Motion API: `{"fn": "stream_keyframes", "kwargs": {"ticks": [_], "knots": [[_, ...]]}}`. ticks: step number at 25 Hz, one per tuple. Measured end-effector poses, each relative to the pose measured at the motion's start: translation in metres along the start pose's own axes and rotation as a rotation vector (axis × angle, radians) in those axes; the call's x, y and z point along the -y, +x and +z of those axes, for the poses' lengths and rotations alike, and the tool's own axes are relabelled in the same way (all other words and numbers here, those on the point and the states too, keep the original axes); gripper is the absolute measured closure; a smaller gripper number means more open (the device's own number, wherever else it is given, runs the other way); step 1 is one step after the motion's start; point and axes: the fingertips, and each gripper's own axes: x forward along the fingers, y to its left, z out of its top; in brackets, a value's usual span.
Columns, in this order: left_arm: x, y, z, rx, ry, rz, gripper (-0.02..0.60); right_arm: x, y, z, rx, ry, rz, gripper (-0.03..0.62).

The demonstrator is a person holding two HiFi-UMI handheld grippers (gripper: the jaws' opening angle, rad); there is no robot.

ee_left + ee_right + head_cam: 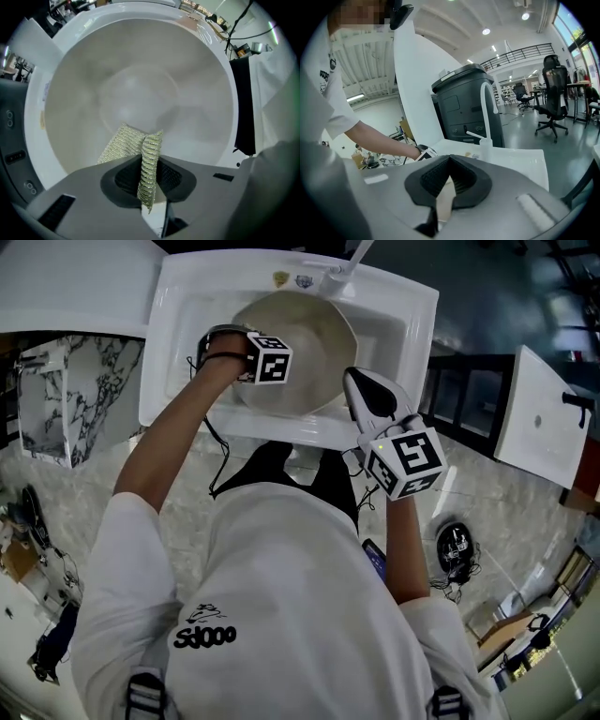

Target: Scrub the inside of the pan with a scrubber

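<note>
Overhead, my left arm (173, 442) reaches forward and slightly right across the white sink (178, 324), the wrist bent down into the basin. It carries the left claw (151, 161), with its marker cube (269, 359), inside the pan (140, 79). That claw's jaws are clamped on a folded metallic mesh scrubber (123, 144). The scrubber's free edge lies low against the pan's pale inner wall, though I cannot tell whether it touches. The pan sits in the sink, tilted toward me, below the white faucet (349, 263) at the back edge. Black print low on my white shirt (281, 568) looks like "Sd000" (204, 634), but I cannot read it with certainty. Two small labels beside the faucet are too small to read. My right arm (405, 554) is bent at the elbow and held close to my body. It sets the right claw (364, 395) at the pan's right rim, its jaws pinched on that thin pale edge.
</note>
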Motion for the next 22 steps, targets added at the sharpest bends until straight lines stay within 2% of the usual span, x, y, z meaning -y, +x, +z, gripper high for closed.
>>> {"fn": "stream_keyframes", "kwargs": {"ticks": [4,9,12,18,22], "knots": [[0.029,-0.004,-0.001,-0.007,-0.049,-0.125,0.511,0.002,-0.005,0.001,-0.011,-0.008,0.043,0.586],[0.049,-0.014,0.001,0.042,-0.143,-0.224,0.511,0.008,-0.013,-0.003,-0.02,-0.005,0.076,0.586],[0.062,-0.02,0.009,0.071,-0.171,-0.279,0.511,0.013,-0.019,-0.003,-0.026,-0.009,0.09,0.586],[0.085,-0.029,0.034,0.201,-0.241,-0.4,0.511,0.027,-0.034,0.009,-0.02,-0.03,0.102,0.586],[0.103,-0.044,0.052,0.339,-0.337,-0.505,0.514,0.042,-0.047,0.012,-0.024,-0.03,0.093,0.586]]}}
